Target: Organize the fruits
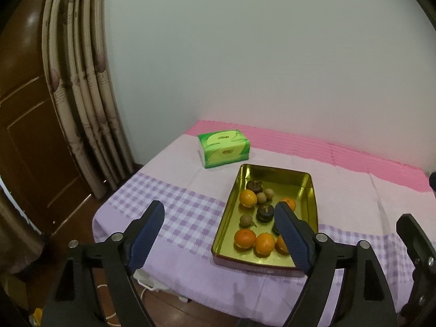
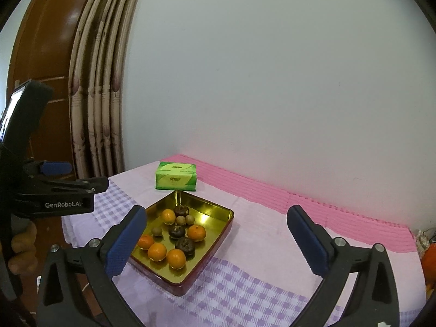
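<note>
A gold metal tray (image 1: 312, 190) (image 2: 218, 209) sits on the checked tablecloth. In it lie several oranges (image 1: 248, 198) (image 2: 196, 232), three dark purple mangosteens (image 1: 265, 213) (image 2: 177, 231) and a few small brown round fruits (image 1: 246, 220) (image 2: 156, 231). My left gripper (image 1: 219, 216) hovers above the table's near-left corner, open, nothing between its blue pads; its right finger (image 1: 291, 234) overlaps the tray in view. My right gripper (image 2: 218, 226) is open and empty, held back from the table with the tray seen between its fingers. The left gripper's body (image 2: 54, 188) shows at the left of the right wrist view.
A green tissue pack (image 1: 224, 148) (image 2: 175, 179) lies behind the tray near the wall. A pink mat (image 2: 299, 199) runs along the table's far edge. Curtains (image 1: 81, 95) and a brown door (image 1: 24, 136) stand to the left. An orange object (image 2: 430, 261) sits at the far right.
</note>
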### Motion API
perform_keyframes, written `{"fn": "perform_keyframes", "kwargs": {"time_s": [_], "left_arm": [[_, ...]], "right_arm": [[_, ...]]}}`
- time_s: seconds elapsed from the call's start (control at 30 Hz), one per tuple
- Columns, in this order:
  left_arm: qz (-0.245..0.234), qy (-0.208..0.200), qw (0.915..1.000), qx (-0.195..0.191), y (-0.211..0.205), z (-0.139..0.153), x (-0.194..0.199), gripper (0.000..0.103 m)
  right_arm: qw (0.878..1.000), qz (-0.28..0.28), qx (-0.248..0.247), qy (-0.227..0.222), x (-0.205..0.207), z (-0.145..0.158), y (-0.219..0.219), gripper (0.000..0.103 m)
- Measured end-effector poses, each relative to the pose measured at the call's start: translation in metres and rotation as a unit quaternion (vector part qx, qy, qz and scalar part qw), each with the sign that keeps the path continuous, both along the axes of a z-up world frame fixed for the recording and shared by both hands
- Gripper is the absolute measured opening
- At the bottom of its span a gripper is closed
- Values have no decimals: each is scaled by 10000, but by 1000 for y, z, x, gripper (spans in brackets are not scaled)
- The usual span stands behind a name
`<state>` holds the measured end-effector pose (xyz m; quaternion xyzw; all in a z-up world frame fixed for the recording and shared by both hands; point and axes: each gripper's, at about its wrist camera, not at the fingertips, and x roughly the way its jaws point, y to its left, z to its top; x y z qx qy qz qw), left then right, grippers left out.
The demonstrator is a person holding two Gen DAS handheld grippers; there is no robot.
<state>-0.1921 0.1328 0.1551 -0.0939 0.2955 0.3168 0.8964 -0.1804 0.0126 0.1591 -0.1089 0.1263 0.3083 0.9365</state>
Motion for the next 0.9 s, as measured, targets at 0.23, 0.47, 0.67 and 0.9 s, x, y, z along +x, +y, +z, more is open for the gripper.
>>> {"fn": "perform_keyframes", "kwargs": {"time_s": [0.23,0.47,0.67,0.9], "left_arm": [[-209,-204,9995,156,-15,5,-6,91],[-288,-313,9991,-7,-16,5,-8,95],[-287,-311,9991,-3,-16,5,-9,96],[-304,-272,9992,-37,-17,6,-10,97]], "right_arm": [[9998,-117,-36,-185,-14,9,-3,102],[9993,-283,-58,-229,-20,13,-10,102],[9992,-261,-102,-275,-25,15,-10,102],[9993,-244,-148,-241,-24,13,-10,102]]}}
